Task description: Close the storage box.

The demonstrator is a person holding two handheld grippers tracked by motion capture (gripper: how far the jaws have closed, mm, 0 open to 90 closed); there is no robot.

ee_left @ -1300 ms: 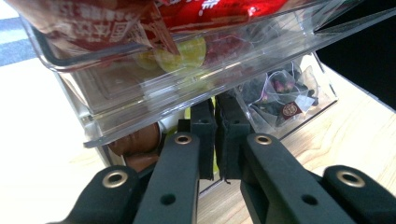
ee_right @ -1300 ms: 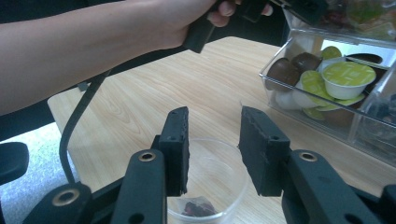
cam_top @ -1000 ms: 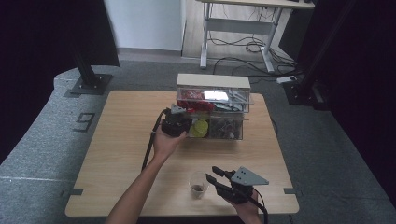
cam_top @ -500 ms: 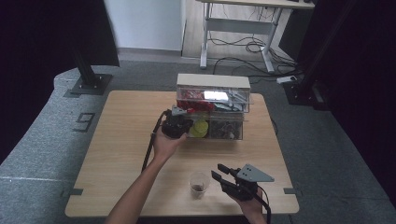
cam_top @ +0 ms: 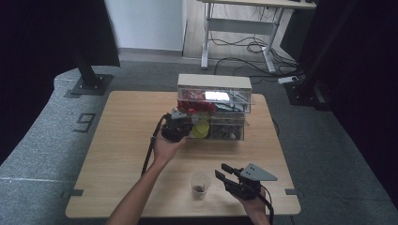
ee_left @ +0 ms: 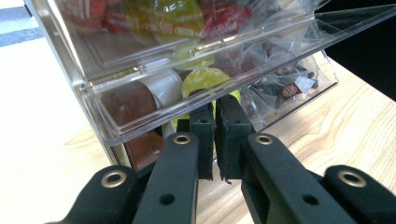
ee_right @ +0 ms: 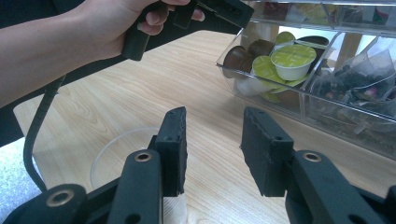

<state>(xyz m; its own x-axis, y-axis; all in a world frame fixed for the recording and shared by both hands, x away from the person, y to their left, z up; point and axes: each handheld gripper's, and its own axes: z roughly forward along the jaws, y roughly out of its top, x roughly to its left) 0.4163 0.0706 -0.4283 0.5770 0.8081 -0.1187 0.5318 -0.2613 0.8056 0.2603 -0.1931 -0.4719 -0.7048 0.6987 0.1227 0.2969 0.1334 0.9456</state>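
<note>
At the clear drawer organizer [cam_top: 213, 115] mid-desk, my left hand-held gripper [ee_left: 215, 122] is pinching its lower drawer's lip, jaws nearly shut — a jerk could tip it; my right hand-held gripper [ee_right: 212, 154] is gaping empty beside the plastic cup [cam_top: 200, 184].

Cup [cam_top: 200, 184] near table [cam_top: 117, 154] front edge — organizer [cam_top: 213, 112] behind, w/ pods [ee_right: 293, 59].

left gripper [ee_left: 215, 135] extended forward, fingers nearly together; right gripper [ee_right: 212, 149] held low, fingers apart.

Dim, dark-edged high view with glare on the clear organizer [cam_top: 213, 96]; both gripper views are bright and sharp.
</note>
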